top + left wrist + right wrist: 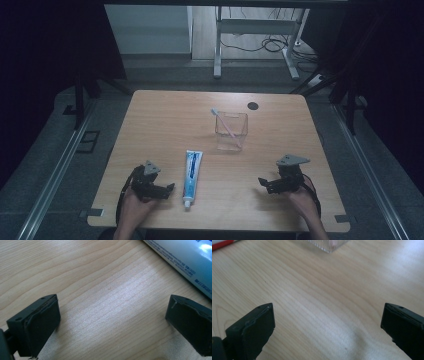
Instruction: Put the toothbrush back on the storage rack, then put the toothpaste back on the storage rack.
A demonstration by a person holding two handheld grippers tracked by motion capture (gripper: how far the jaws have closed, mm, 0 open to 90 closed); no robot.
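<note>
A blue and white toothpaste tube lies flat on the wooden table, cap toward the front edge. Behind it stands a clear square cup with a pink toothbrush leaning inside. My left gripper rests low just left of the tube, jaws wide open and bare; in the left gripper view the tube lies just past the right jaw. My right gripper sits near the front right, also open and holding nothing, with the cup's base farther ahead.
A black round grommet marks the table's far side. Beyond the table are a desk frame and cables on the floor. Dark curtains hang at both sides. A red strip shows at the top left of the right gripper view.
</note>
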